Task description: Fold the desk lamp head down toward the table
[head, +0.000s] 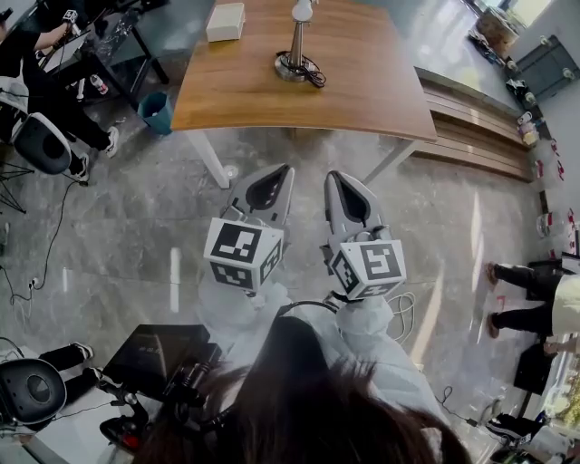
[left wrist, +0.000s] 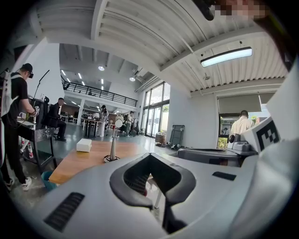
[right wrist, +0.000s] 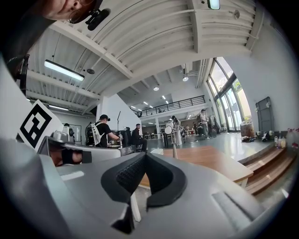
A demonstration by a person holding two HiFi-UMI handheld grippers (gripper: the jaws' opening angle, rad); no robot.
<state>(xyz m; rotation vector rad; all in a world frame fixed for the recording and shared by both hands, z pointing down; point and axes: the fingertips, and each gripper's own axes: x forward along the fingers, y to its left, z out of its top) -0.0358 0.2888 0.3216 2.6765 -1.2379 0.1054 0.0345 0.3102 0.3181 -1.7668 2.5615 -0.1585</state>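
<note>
A desk lamp (head: pixel 297 45) stands upright on a wooden table (head: pixel 362 91), with a round base, a cable coiled round it and a white head at the top edge of the head view. It also shows as the lamp (left wrist: pixel 113 144) in the left gripper view and the lamp (right wrist: pixel 172 135) in the right gripper view, far ahead. My left gripper (head: pixel 283 170) and right gripper (head: pixel 333 178) hang side by side over the floor, short of the table's near edge. Both are shut with nothing between the jaws.
A white box (head: pixel 225 22) lies on the table's far left. A blue bin (head: pixel 156 112) stands by the table's left corner. Wooden steps (head: pixel 476 127) run along the right. People and chairs (head: pixel 41 140) are at the left; a person's legs (head: pixel 517 294) stand at the right.
</note>
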